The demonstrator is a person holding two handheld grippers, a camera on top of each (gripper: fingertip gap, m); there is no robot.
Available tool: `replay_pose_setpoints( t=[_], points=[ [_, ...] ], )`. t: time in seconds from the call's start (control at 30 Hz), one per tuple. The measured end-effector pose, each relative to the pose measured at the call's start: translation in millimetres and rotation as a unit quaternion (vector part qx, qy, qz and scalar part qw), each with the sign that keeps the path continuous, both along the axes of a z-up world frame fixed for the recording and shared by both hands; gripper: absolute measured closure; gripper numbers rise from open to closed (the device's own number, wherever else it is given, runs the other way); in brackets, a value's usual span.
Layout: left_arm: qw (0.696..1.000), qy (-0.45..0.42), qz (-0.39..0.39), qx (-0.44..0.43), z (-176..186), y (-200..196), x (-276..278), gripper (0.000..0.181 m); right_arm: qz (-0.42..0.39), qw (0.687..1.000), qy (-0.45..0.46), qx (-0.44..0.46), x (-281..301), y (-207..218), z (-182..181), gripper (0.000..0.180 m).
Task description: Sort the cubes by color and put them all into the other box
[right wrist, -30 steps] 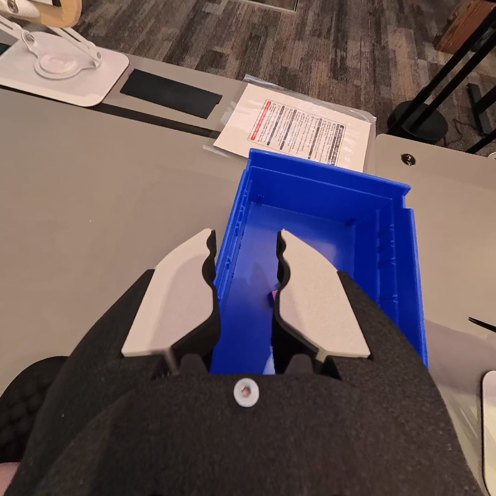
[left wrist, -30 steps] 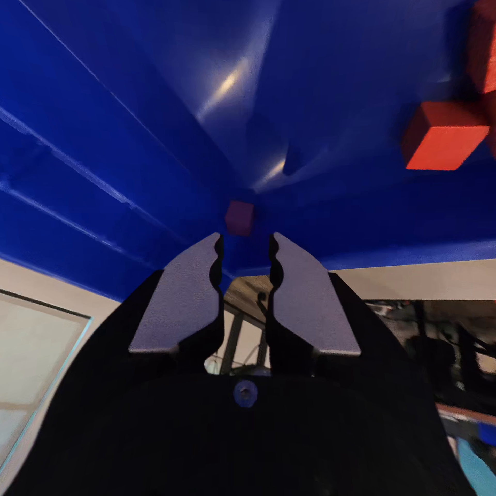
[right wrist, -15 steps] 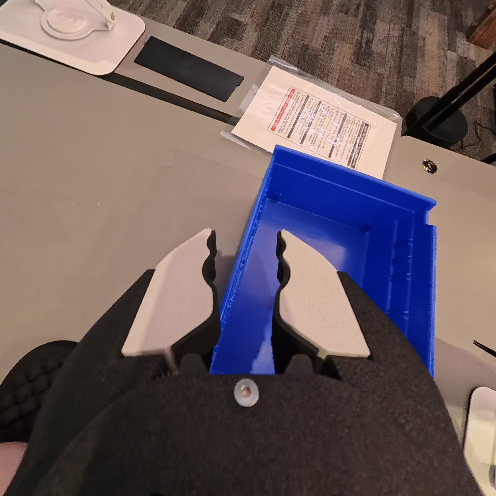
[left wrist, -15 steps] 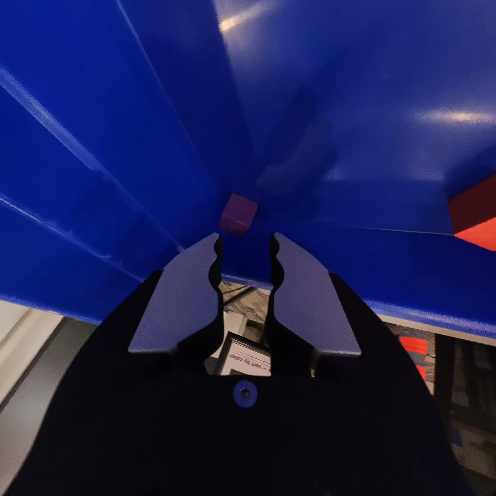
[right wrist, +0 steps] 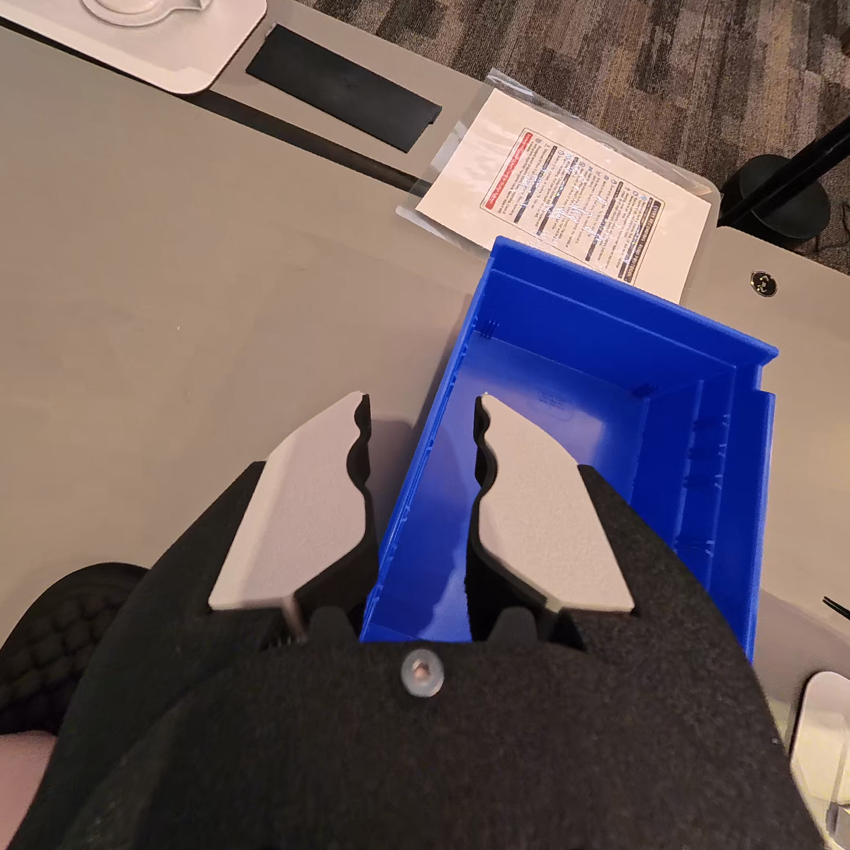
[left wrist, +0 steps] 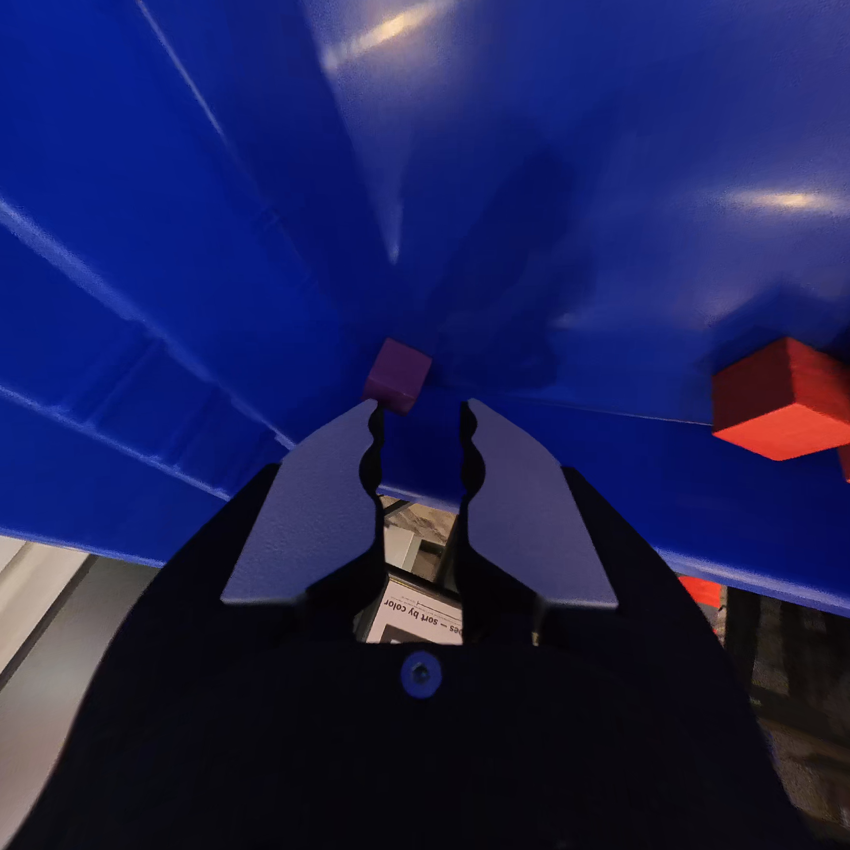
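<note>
In the left wrist view I look into a blue box (left wrist: pixel 460 184) at close range. A small purple cube (left wrist: pixel 398 377) sits in its corner, just beyond my left fingertip. A red cube (left wrist: pixel 782 400) lies at the right, with a sliver of another red one (left wrist: pixel 844 464) at the edge. My left gripper (left wrist: pixel 418 402) is open and empty. In the right wrist view a blue box (right wrist: pixel 598 313) stands on the grey table; the part of its floor that shows is bare. My right gripper (right wrist: pixel 422 398) is open and empty above the box's left wall.
A laminated sheet (right wrist: pixel 575 211) lies beyond the box at the table's far edge. A black pad (right wrist: pixel 340 101) and a white base plate (right wrist: pixel 138 37) lie at the far left. A white object (right wrist: pixel 823 745) sits at the near right. A printed page (left wrist: pixel 414 616) shows between my left fingers.
The purple cube now sits closer to my left fingertip, and the red cube has come further into view. My right gripper has drifted left, so the box sits further right.
</note>
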State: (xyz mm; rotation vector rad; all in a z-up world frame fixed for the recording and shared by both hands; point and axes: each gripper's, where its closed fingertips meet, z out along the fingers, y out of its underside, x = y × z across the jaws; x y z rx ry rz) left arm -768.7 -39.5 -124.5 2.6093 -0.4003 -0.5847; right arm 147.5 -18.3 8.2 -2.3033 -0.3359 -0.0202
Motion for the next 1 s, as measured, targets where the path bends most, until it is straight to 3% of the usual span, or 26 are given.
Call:
replay_pose_setpoints(
  t=[0.43,0.67,0.77,0.87,1.0],
  points=[
    [0.995,-0.072,-0.047,0.057,2.8,23.9,34.2,0.154,0.003,1.0,0.009,-0.016,0.3,-2.0,-7.9,0.137],
    [0.986,-0.124,0.034,0.108,8.5,31.4,36.5,0.128,0.007,1.0,0.012,-0.024,-1.5,-2.7,-11.1,0.137],
    [0.986,-0.114,-0.074,0.093,8.7,30.2,25.3,0.113,0.009,0.999,0.015,-0.027,-1.8,-2.9,-12.7,0.137],
    [0.971,-0.08,-0.208,0.092,7.9,37.7,11.6,0.121,0.012,0.999,0.016,-0.031,-3.2,-2.7,-14.2,0.137],
    [0.957,-0.114,-0.246,0.106,3.7,40.4,17.0,0.135,0.017,0.999,0.015,-0.037,-6.1,-3.0,-15.7,0.137]
  ],
)
